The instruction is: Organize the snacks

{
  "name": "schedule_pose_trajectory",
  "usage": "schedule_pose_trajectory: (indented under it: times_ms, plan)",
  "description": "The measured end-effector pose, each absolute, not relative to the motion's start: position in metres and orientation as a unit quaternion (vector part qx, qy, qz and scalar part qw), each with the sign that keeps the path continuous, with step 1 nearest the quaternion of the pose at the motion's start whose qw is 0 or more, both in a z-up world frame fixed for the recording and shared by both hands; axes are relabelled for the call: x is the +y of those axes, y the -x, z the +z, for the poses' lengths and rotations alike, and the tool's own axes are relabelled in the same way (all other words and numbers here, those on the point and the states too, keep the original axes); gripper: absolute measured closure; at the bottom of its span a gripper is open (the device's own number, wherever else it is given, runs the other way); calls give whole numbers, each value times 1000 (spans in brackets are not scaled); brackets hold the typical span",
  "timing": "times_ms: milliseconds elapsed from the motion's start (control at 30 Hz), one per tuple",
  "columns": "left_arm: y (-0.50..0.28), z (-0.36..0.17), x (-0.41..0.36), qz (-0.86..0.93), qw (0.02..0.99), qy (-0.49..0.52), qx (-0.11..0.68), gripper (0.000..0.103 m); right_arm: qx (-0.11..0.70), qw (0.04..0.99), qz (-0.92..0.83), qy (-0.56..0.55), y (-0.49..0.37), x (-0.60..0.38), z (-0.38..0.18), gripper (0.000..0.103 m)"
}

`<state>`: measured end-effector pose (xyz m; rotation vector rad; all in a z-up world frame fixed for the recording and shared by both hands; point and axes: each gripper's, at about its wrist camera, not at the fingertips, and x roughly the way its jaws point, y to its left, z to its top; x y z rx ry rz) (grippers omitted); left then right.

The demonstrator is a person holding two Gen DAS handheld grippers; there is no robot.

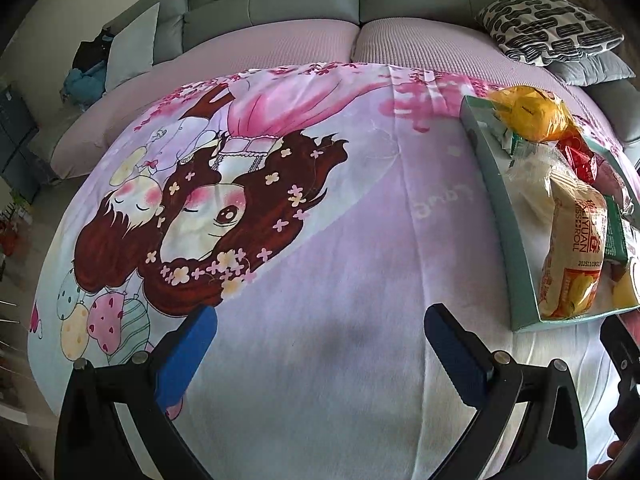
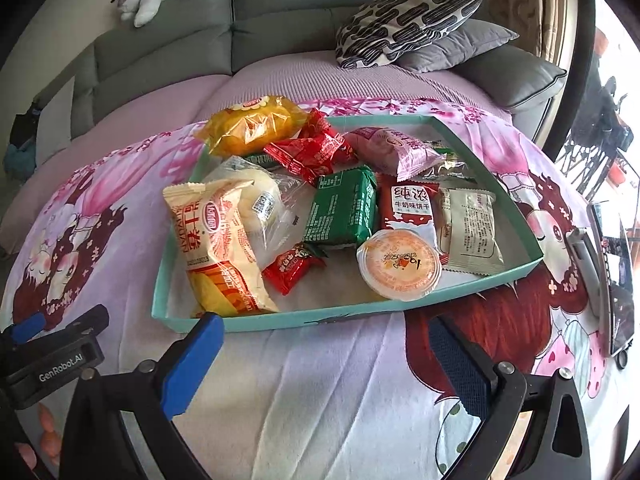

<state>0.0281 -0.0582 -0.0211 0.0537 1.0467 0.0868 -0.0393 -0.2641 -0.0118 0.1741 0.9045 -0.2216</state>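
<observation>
Blue-padded and spread wide, the right claw point(image 2: 324, 344) hovers empty just short of the tray's point(image 2: 256, 322) near wall; the left claw point(image 1: 320, 336) is likewise released over bare blanket point(image 1: 340, 240), with the tray to its right. The snacks lie heaped in the tray: a jelly cup point(image 2: 399, 265) near, a long roll pack point(image 2: 216, 248) at left, a yellow bag point(image 2: 250, 125) overhanging the far rim. Reaching in low could catch the thin wall and shove the tray; slippery wrappers may slide. To the left the blanket lies open; a phone point(image 2: 612, 276) crowds the right edge.
</observation>
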Motion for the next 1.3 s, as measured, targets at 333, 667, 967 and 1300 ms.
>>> schedule_pose_trajectory:
  times_ms: [333, 667, 967, 1300]
  plan:
    - [-29, -23, -59, 42, 863, -30, 502, 0, 441, 888, -104, -80, 37, -261, -15, 0]
    - [-30, -25, -59, 43, 861, -30, 506, 0, 444, 887, -103, -79, 37, -261, -16, 0]
    - [-30, -26, -59, 44, 861, -33, 506, 0, 445, 886, -102, -78, 36, -260, -17, 0]
    - [-30, -26, -59, 44, 861, -33, 505, 0, 446, 886, -102, -78, 36, -260, -17, 0]
